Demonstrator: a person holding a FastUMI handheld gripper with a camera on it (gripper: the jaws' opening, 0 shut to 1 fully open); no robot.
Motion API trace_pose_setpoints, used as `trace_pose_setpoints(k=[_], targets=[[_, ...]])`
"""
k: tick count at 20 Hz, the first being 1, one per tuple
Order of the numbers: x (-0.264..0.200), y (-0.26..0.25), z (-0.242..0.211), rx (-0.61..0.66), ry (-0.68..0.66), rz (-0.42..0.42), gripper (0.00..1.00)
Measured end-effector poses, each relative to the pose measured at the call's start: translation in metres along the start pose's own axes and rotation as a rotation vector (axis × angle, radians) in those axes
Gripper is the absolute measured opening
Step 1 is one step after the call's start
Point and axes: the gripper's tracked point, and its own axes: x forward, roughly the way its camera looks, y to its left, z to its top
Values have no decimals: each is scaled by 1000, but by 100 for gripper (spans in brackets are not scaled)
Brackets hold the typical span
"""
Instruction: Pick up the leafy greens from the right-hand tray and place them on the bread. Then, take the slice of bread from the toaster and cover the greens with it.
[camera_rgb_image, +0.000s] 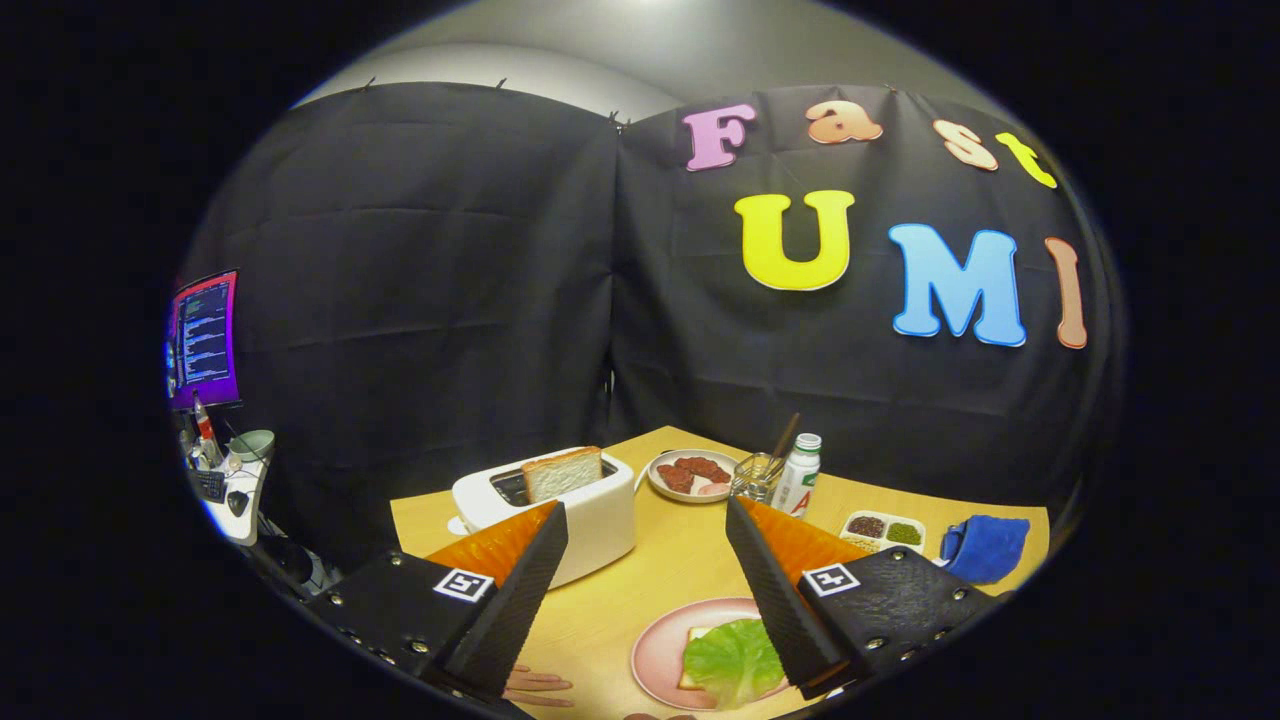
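A green lettuce leaf (732, 660) lies on a slice of bread (692, 655) on a pink plate (655, 650), low between my fingers and close to the right one. A second slice of bread (562, 472) stands upright in the slot of a white toaster (590, 515), just beyond my left finger. My gripper (647, 520) is open and holds nothing, hovering above the wooden table between toaster and plate.
Beyond the fingers stand a bowl of red meat pieces (692, 474), a glass with chopsticks (758, 476) and a white bottle (798, 475). A small divided tray (884, 530) and a blue cloth (985, 548) lie to the right. A person's hand (535, 685) rests near the plate.
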Motion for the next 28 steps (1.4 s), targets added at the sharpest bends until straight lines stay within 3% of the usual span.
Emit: trace_pose_setpoints(k=[5,10,22,24,27,28], targets=[[20,20,5,-43,-11,3,97],[50,55,19,-63,-110,21,97],[159,103,-19,-86,-118,-87,96],[173,103,-26,-66,-107,-103,85],[188,97,-35,-41,-83,-121,84],[190,99,-39,-27,-76,-108,75]])
